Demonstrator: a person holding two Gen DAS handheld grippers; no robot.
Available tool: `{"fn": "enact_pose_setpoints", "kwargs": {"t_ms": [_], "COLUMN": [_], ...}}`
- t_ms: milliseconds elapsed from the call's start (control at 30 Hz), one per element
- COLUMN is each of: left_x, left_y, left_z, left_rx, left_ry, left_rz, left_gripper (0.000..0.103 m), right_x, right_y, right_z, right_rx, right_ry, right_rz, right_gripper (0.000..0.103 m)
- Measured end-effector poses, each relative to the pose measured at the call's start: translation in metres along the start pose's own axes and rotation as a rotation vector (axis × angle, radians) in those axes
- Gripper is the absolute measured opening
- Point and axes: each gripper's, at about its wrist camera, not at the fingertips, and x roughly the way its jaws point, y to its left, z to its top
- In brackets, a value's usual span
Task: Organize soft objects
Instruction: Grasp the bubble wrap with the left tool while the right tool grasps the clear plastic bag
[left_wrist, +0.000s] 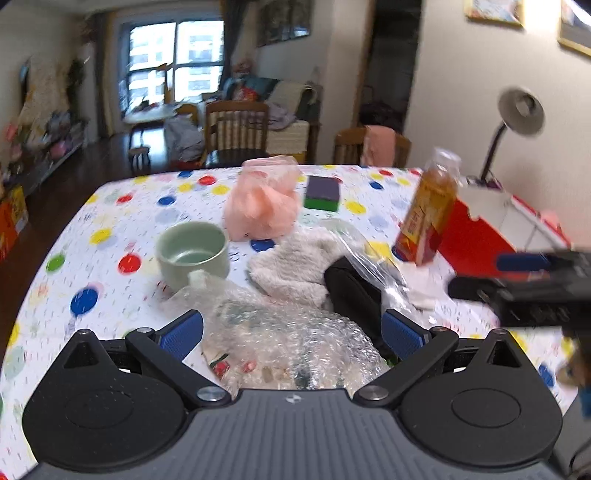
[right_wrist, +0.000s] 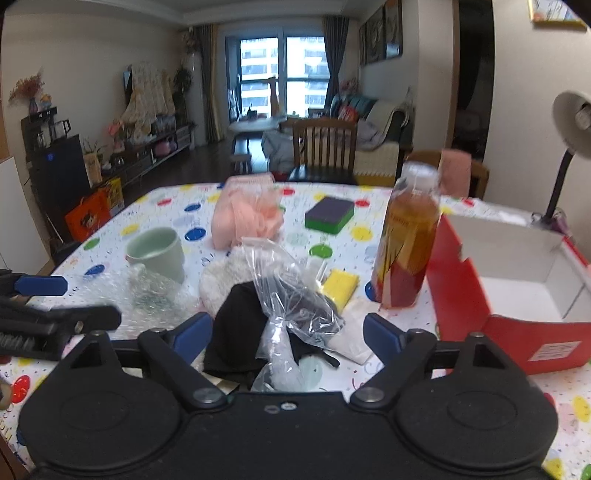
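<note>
On the table (right_wrist: 155, 199) the cup (right_wrist: 157, 253) stands left, the box (right_wrist: 461, 295) right with the bottle (right_wrist: 408, 240) just beside it, the sponge (right_wrist: 328, 215) behind, and the clear bag (right_wrist: 291, 291) lies on the black cloth (right_wrist: 236, 332) in front.

Both cams sit low over the table (left_wrist: 110, 229), angled down and facing the far window (right_wrist: 284, 70). Left one's near the bubble wrap (left_wrist: 280, 332), right one's beside it; both catch the mug (right_wrist: 157, 253) and bottle (right_wrist: 406, 240).
</note>
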Motion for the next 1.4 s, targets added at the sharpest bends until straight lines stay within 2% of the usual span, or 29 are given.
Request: {"fn": "enact_pose_setpoints", "kwargs": {"t_ms": [100,267,533,600,733,800,833,933,1000,1133,1400], "left_x": [0.009,0.03,0.064,0.069,0.077,0.08,0.081,0.083,0.083,0.077,0.063], "left_y": [-0.014,-0.026,-0.029,-0.029,-0.03,-0.029,-0.028,-0.026,-0.025,-0.019,-0.005], "left_z": [-0.001,-0.002,-0.01,-0.012,-0.014,-0.015,-0.015,-0.016,-0.015,-0.012,0.0], "left_rx": [0.066,0.158,0.196,0.195,0.215,0.214,0.215,0.224,0.23,0.218,0.151], "left_ry": [0.002,0.025,0.097,0.114,0.142,0.159,0.167,0.179,0.18,0.17,0.143], "left_rz": [-0.006,-0.015,-0.029,-0.035,-0.007,-0.001,0.004,0.018,0.029,0.033,0.021], "left_gripper": [0.103,0.103,0.103,0.098,0.086,0.074,0.072,0.053,0.034,0.026,0.012], "right_x": [0.021,0.048,0.083,0.092,0.104,0.107,0.109,0.11,0.11,0.108,0.089], "right_y": [-0.009,-0.021,-0.026,-0.027,-0.031,-0.032,-0.032,-0.033,-0.033,-0.034,-0.026], "right_z": [0.007,0.01,0.004,0.003,0.003,0.002,0.003,0.002,0.002,0.002,0.007], "right_rx": [0.014,0.077,0.153,0.186,0.245,0.262,0.266,0.273,0.278,0.287,0.225], "right_ry": [0.043,0.139,0.279,0.304,0.325,0.331,0.333,0.341,0.344,0.337,0.271], "right_rz": [0.025,0.102,0.166,0.181,0.201,0.208,0.209,0.209,0.206,0.189,0.158], "right_gripper": [0.079,0.075,0.069,0.064,0.062,0.059,0.058,0.05,0.041,0.029,0.022]}}
